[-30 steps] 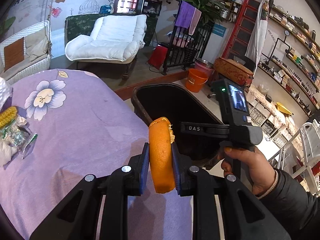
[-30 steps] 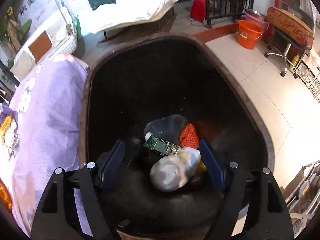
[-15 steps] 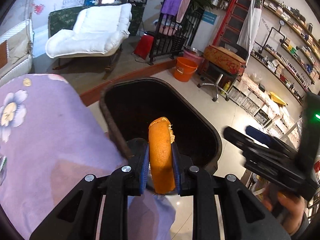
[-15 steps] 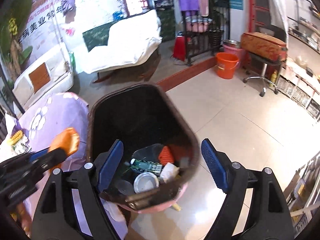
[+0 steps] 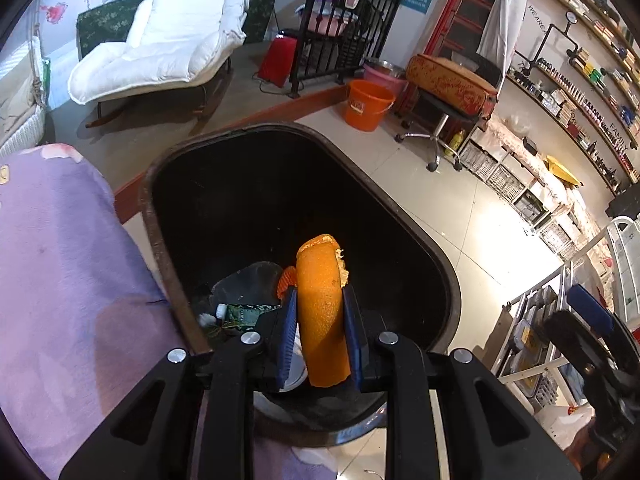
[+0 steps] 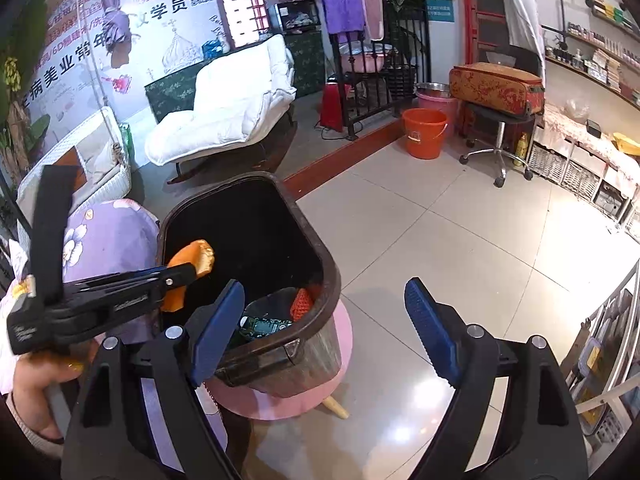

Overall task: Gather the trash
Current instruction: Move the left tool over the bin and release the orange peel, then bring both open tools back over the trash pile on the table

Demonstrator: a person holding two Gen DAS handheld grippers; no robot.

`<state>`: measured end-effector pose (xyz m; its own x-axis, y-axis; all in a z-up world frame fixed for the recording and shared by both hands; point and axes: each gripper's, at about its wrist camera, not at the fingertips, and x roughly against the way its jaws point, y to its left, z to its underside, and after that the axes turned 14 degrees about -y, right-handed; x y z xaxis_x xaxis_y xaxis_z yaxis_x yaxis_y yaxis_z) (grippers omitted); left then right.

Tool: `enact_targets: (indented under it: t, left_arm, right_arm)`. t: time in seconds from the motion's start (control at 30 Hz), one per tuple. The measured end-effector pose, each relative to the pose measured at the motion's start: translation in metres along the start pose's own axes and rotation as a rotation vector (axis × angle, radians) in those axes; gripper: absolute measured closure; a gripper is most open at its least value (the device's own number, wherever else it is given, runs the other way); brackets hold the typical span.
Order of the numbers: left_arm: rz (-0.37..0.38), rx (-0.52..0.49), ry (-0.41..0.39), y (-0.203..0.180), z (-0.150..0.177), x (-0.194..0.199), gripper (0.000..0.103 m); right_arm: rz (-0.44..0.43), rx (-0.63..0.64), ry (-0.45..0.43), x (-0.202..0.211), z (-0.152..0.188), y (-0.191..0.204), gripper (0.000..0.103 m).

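An orange peel (image 5: 318,268) stands on edge between the blue pads of my left gripper (image 5: 319,300), which is shut on it. Peel and gripper hang over the mouth of the dark brown bin (image 5: 400,208), near its left rim. In the right wrist view the peel (image 6: 192,256) shows at the bin (image 6: 316,240) rim, held by the left gripper (image 6: 184,274). At the bottom of the bin lie a green packet (image 6: 264,326), a red mesh piece (image 6: 302,304) and other trash. My right gripper (image 6: 324,284) is wide open and holds nothing, drawn back on the bin's near side.
The bin stands on a pink stool (image 6: 280,400), against a table with a purple flowered cloth (image 5: 60,280). Pale floor tiles (image 6: 460,240) spread to the right. Farther off are an orange bucket (image 6: 424,132), a white recliner (image 6: 224,120) and a swivel stool carrying a suitcase (image 6: 496,88).
My left gripper carried the peel from over the purple cloth to over the bin's mouth. My right gripper rose out of the bin, drew back, and its jaws spread wider.
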<state>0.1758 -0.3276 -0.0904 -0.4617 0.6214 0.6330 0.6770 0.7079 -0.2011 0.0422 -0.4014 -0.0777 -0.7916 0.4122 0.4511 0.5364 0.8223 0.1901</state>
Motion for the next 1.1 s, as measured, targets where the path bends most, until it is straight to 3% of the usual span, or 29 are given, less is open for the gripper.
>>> enact_targets:
  t: [0.07, 0.17, 0.27, 0.67, 0.93, 1.1]
  left_arm:
    - [-0.012, -0.014, 0.001, 0.001, -0.001, -0.003, 0.071]
    - [-0.006, -0.033, 0.002, 0.001, -0.003, -0.004, 0.040]
    - [-0.025, -0.056, -0.032, -0.001, -0.003, 0.003, 0.032]
    - [-0.065, -0.043, -0.126, 0.003, 0.001, 0.050, 0.025]
    - [-0.141, -0.034, -0.204, 0.018, 0.017, 0.094, 0.023]
    - [-0.188, 0.039, -0.235, 0.048, 0.031, 0.125, 0.022]
  right_arm:
    - [0.006, -0.006, -0.002, 0.001, -0.001, -0.002, 0.020]
    - [0.017, -0.008, -0.017, 0.006, -0.002, -0.003, 0.020]
    - [0.029, -0.023, -0.037, 0.011, -0.004, -0.007, 0.020]
    - [0.020, -0.035, -0.047, 0.010, -0.006, -0.003, 0.019]
    - [-0.071, 0.013, -0.042, 0.009, -0.006, 0.029, 0.018]
    - [-0.162, 0.045, -0.029, 0.008, -0.006, 0.058, 0.018]
